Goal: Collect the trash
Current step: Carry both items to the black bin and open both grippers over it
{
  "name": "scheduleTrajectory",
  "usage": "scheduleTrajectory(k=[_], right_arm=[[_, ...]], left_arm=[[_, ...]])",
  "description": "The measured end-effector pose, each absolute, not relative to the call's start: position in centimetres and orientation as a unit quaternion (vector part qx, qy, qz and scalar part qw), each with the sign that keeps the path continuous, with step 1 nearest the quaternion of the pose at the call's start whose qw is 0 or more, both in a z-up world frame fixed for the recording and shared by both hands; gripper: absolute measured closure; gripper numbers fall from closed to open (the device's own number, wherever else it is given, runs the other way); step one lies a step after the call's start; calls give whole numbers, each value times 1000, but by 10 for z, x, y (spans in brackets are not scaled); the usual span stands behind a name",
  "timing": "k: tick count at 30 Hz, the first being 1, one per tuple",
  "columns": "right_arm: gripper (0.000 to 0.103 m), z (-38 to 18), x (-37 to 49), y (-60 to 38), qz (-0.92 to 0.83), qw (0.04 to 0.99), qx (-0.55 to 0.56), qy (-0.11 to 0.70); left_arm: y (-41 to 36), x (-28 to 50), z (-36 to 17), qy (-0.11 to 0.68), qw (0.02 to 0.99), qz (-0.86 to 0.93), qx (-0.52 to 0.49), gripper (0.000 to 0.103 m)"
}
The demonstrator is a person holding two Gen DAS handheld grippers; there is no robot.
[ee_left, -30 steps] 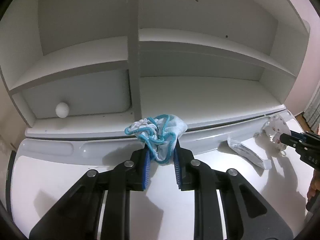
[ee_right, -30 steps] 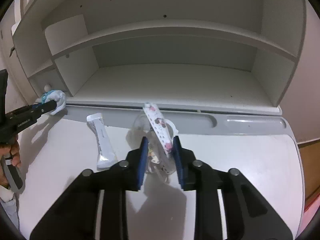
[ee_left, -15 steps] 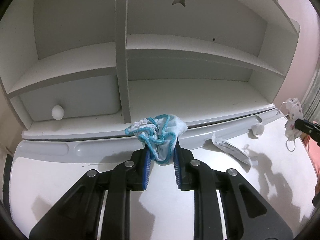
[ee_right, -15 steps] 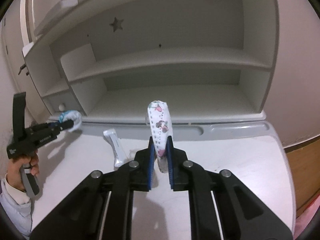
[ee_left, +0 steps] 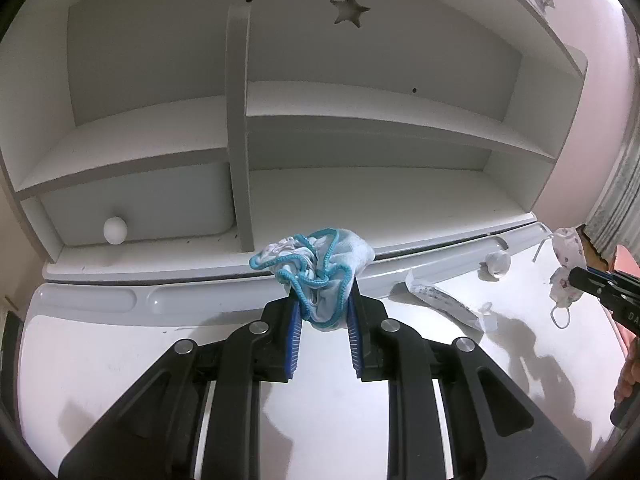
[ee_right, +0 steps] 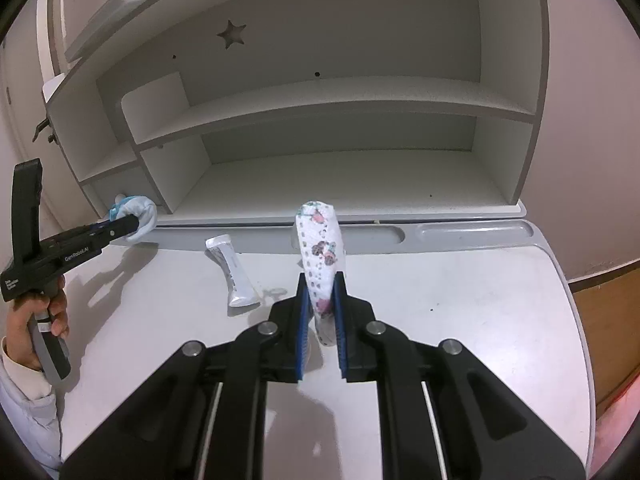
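Left gripper [ee_left: 323,312] is clamped on a crumpled white cloth with blue trim [ee_left: 316,268], which bunches up out of the blue pads [ee_left: 294,336] and spills forward toward the shelf unit [ee_left: 360,148]. It's a wad, so no real long axis. Right gripper [ee_right: 320,300] has its jaws nearly closed on a patterned face mask [ee_right: 320,256]. That one is clearly long: it stands almost upright between the pads, narrow rounded end pointing up and slightly away, lower end hanging down past the fingers. From the left wrist view the same mask shows at the far right, with an ear loop dangling under it.

Both items are held up over the white desk [ee_right: 460,292], not resting on it. On the desk a flat white wrapper [ee_right: 234,276] lies near the grey pen-tray ledge [ee_right: 472,234], long axis running from the ledge back toward the camera. A small white cap [ee_left: 497,261] sits by the ledge too, well apart from both grippers.

Versus a second ago: the mask was down on the desk with the right jaws wide around it, now they've pinched in and it's lifted clear. The left side has kept the same grip on the cloth, and the view has pulled back from the shelves.
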State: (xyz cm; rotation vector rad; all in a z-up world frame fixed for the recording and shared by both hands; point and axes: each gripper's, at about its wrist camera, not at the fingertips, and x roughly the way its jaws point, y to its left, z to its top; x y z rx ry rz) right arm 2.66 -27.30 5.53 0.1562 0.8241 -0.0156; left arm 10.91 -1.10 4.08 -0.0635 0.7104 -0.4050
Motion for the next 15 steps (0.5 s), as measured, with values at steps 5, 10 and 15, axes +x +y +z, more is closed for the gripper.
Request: scheduleTrajectory(k=[5, 10, 15], right_arm=[[91, 56, 27, -271, -5, 913, 71, 402], [91, 44, 26, -260, 3, 905, 63, 421], [91, 48, 11, -258, 8, 907, 60, 416]], left_arm=[[-2, 106, 48, 339, 919, -200, -34, 84], [5, 103, 54, 335, 919, -206, -39, 84], [4, 92, 68, 320, 917, -233, -47, 84]])
